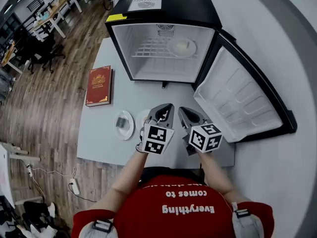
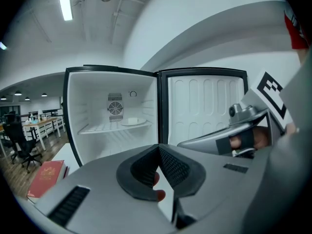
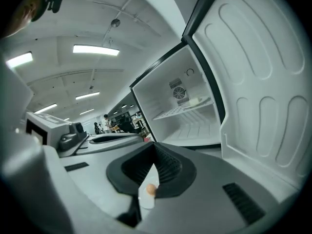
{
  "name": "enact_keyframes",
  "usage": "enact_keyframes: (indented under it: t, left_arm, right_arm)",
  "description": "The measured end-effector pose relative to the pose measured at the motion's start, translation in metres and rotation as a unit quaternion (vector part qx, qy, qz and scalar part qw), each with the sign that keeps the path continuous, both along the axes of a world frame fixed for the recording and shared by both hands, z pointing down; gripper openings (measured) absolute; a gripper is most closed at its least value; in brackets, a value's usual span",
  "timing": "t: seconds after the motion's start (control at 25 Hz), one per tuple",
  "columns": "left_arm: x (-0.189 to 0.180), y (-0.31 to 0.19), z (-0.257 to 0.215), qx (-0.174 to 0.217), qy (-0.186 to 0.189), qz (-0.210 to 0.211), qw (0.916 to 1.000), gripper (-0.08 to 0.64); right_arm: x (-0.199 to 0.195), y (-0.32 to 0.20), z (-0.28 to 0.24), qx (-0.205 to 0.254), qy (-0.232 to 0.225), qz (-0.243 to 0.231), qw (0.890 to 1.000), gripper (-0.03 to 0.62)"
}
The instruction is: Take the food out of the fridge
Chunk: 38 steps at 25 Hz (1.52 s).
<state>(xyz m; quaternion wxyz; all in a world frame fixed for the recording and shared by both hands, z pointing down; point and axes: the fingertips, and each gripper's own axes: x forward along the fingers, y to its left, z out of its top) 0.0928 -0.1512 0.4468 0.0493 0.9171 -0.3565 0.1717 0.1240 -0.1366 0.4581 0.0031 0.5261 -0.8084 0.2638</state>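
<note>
Hovering at the open fridge (image 1: 188, 9), pre-reach: my left gripper (image 1: 167, 106) and right gripper (image 1: 182, 110) both pressed together, empty. Plate of food (image 1: 182, 47) sits on the shelf (image 1: 148, 48) inside. Next, I reckon: spread jaws, reach in, pinch rim.

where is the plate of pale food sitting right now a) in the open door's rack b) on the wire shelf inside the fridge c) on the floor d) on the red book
B: the plate rests on the wire shelf inside the open fridge, well away from the book and the door.
</note>
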Motion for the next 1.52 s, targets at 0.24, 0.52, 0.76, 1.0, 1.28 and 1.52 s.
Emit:
enact_keyframes:
  t: [0.24,0.52,0.76,1.0,1.28,1.52]
  left_arm:
    - [0.027,-0.033,-0.010,0.007,0.015,0.007,0.9998,-0.001]
    - [0.035,-0.078,-0.020,0.015,0.032,-0.003,0.9994,-0.001]
    - [0.028,-0.109,-0.013,0.008,0.042,-0.019,0.9989,-0.002]
    - [0.021,-0.123,0.008,-0.013,0.043,-0.022,0.9987,-0.002]
    - [0.015,-0.135,0.024,-0.029,0.046,-0.024,0.9983,-0.002]
    - [0.009,-0.137,0.032,-0.038,0.051,-0.026,0.9976,-0.002]
  right_arm:
    - [0.027,-0.031,-0.011,0.003,-0.031,0.039,0.999,0.012]
    - [0.058,-0.102,-0.017,-0.016,-0.029,0.114,0.993,0.018]
    - [0.078,-0.162,-0.020,-0.020,-0.035,0.158,0.987,0.129]
    - [0.100,-0.212,-0.015,-0.036,-0.126,0.218,0.967,0.153]
    - [0.119,-0.242,0.002,-0.091,-0.123,0.288,0.945,0.172]
    - [0.116,-0.256,0.016,-0.133,-0.202,0.298,0.923,0.172]
